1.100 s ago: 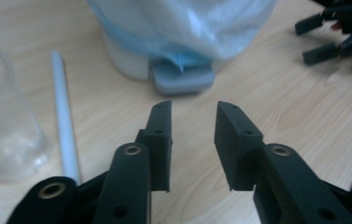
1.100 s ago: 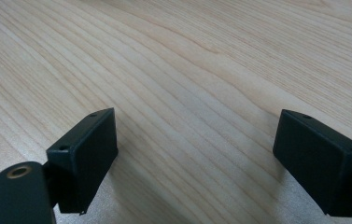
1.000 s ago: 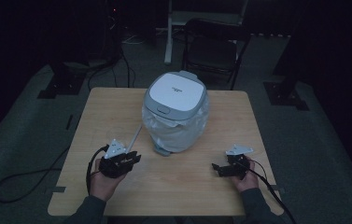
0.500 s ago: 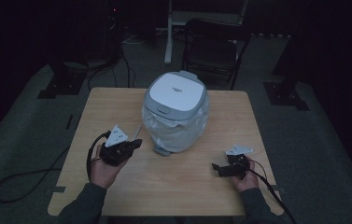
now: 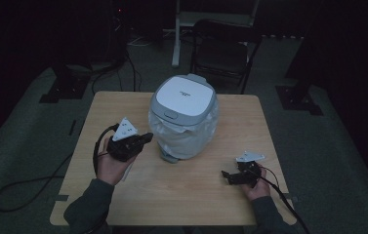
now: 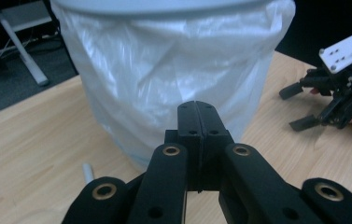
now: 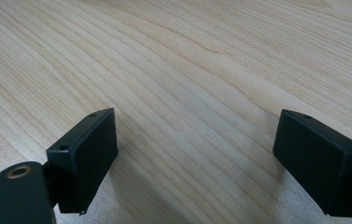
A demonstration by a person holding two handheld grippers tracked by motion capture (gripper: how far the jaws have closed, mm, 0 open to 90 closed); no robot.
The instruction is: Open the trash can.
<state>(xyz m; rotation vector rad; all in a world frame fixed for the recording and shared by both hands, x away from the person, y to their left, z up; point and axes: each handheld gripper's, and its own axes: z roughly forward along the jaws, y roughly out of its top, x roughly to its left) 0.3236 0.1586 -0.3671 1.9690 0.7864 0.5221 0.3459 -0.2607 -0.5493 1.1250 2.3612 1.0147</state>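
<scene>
A white bin (image 5: pixel 184 122) with a grey-rimmed white lid (image 5: pixel 184 95) and a clear plastic bag liner stands in the middle of the wooden table (image 5: pixel 196 195). My left gripper (image 5: pixel 147 138) is held above the table just left of the bin, pointing at it. In the left gripper view its jaws (image 6: pixel 196 109) are pressed together with nothing between them, close in front of the bag (image 6: pixel 173 70). My right gripper (image 5: pixel 226 176) rests low at the table's front right. Its jaws (image 7: pixel 194 154) stand wide apart over bare wood.
A small pale tube (image 6: pixel 87 172) lies on the table by the bin's foot. The right gripper (image 6: pixel 296 107) appears at the far right in the left gripper view. A dark chair (image 5: pixel 223 53) stands behind the table. Cables trail off the left edge.
My left hand has lifted off the table and moved up and toward the bin. The right hand has stayed where it was.
</scene>
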